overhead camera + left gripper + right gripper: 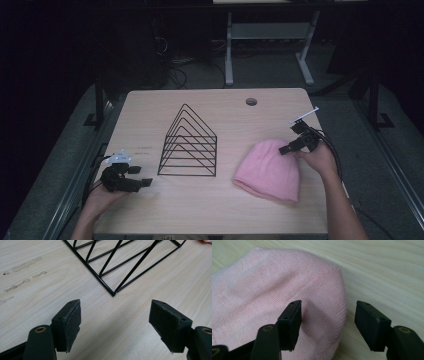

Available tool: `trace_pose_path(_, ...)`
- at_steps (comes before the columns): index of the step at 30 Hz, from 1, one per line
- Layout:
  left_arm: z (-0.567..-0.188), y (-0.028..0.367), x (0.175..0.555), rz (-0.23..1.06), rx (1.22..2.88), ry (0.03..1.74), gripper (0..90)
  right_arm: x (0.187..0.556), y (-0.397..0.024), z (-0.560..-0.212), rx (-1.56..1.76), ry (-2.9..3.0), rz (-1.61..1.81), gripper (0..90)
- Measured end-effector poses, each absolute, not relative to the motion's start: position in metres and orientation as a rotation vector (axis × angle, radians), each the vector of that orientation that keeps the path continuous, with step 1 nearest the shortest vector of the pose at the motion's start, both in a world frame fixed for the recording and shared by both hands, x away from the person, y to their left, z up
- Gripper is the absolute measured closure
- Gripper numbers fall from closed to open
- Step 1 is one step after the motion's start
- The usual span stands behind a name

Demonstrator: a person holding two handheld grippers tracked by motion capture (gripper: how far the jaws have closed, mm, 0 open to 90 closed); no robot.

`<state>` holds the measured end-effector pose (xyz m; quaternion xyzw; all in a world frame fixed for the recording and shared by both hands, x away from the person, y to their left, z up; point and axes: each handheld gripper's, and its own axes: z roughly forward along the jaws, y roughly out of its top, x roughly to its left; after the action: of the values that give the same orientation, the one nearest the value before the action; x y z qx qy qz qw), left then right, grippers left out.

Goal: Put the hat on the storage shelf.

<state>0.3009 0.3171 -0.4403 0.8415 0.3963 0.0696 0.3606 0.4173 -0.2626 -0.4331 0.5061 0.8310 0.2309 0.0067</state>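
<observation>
A pink knit beanie (270, 170) lies flat on the right part of the wooden table (210, 210). My right gripper (289, 139) is at the hat's far right edge, held by a hand. In the right gripper view its jaws stand apart (327, 320) astride the beanie's (274, 285) rounded crown edge: one pad dents the knit from above, the other hangs over bare wood beside it. My left gripper (142, 176) rests open near the table's left front, pointing at the black wire rack (189, 145). Nothing is between its pads (115, 322), and the rack's corner (113, 292) lies just ahead.
The wire rack of triangular dividers stands mid-table, between the two hands. A round cable hole (251, 101) sits near the table's far edge. Behind the table are a dark floor, cables and the legs of another desk (229, 50).
</observation>
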Motion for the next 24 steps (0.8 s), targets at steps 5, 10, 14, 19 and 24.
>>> trace_pose_path(5, -0.44, 0.317, 0.301, 0.181, 2.171, 1.019, 25.9, 0.418, -0.258, -0.438, 1.575, 2.623, 0.708, 47.3)
trace_pose_path(10, -0.441, 0.318, 0.301, 0.178, 2.17, 1.02, 25.9, 0.419, -0.256, -0.443, 1.586, 2.638, 0.707, 51.5)
trace_pose_path(14, -0.441, 0.318, 0.301, 0.18, 2.159, 1.026, 25.9, 0.419, -0.258, -0.446, 1.628, 2.629, 0.741, 54.9)
trace_pose_path(19, -0.441, 0.317, 0.301, 0.176, 2.172, 1.02, 25.9, 0.418, -0.262, -0.448, 1.668, 2.629, 0.803, 62.3)
trace_pose_path(24, -0.441, 0.317, 0.301, 0.175, 2.173, 1.02, 25.9, 0.416, -0.264, -0.448, 1.676, 2.624, 0.842, 68.4)
